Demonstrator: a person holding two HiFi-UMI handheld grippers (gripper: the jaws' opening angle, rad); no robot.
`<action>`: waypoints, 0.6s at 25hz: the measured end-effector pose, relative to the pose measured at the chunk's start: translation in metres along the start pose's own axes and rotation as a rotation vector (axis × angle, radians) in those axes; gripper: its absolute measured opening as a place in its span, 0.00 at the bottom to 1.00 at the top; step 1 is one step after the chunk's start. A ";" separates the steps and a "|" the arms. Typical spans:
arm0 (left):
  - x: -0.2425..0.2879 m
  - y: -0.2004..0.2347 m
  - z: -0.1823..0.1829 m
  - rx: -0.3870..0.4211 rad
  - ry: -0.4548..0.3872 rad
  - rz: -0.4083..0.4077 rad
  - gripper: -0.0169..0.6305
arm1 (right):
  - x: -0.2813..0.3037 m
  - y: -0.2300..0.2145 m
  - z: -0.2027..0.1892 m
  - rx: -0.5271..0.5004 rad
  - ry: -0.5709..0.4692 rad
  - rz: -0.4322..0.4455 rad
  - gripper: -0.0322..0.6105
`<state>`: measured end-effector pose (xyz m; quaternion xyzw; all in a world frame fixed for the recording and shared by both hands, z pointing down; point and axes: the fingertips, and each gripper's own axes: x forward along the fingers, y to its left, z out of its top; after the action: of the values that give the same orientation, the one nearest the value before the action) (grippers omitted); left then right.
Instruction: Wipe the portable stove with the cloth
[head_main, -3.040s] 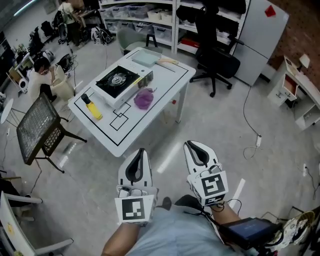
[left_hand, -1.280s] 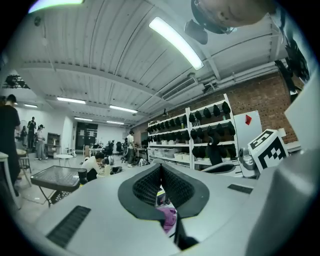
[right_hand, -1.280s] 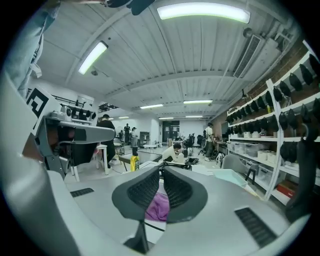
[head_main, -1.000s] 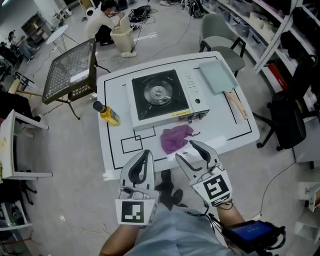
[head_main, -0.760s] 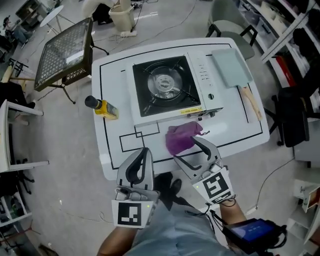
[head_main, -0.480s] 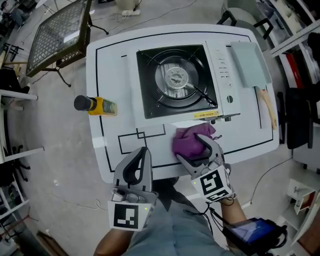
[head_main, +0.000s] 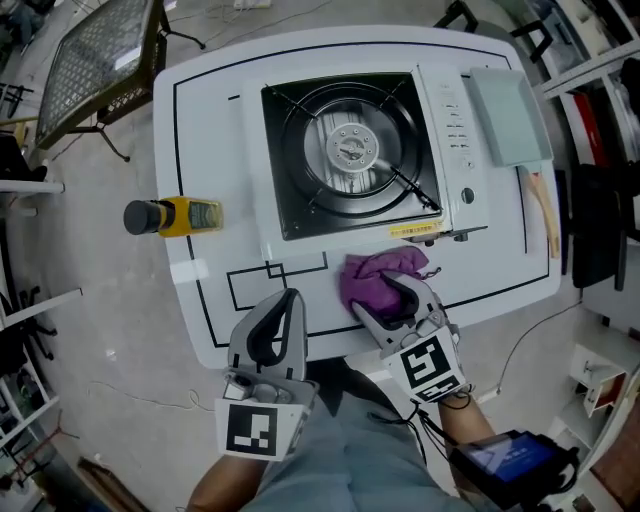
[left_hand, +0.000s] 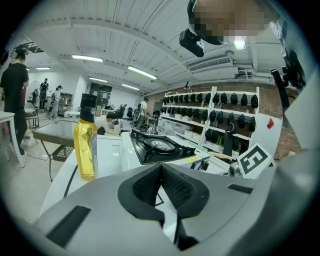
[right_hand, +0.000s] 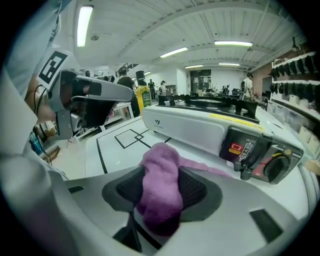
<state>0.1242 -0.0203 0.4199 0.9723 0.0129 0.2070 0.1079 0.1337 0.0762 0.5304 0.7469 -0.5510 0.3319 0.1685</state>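
Right claw (head_main: 385, 300) dropped over cloth (head_main: 365, 283), jaws just closing, pads pinching it. Left claw (head_main: 283, 300) closed, empty. Stove (head_main: 340, 150) unwiped yet.

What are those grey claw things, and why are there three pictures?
A person holds two grabbing tools, called grippers, one in each hand. The picture from above comes from a camera on the person's head. The other two pictures come from small cameras that ride on the grippers and look along their jaws.

On the white table stand a stove and a yellow bottle. A purple cloth lies just in front of the stove.

The left gripper is shut and holds nothing. The right gripper has just been closing its jaws on the cloth, which fills the gap between them. The cloth is for wiping the stove.
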 end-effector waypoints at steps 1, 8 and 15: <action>-0.002 -0.001 0.004 0.002 -0.007 -0.002 0.05 | -0.001 0.001 0.001 0.038 0.004 0.002 0.37; -0.026 0.000 0.054 0.024 -0.094 0.022 0.05 | -0.027 0.031 0.054 0.066 -0.100 0.077 0.26; -0.069 0.022 0.114 0.058 -0.219 0.109 0.05 | -0.046 0.081 0.145 -0.094 -0.231 0.210 0.26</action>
<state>0.1068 -0.0700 0.2958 0.9910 -0.0459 0.1048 0.0691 0.0949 -0.0075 0.3850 0.7098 -0.6566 0.2333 0.1031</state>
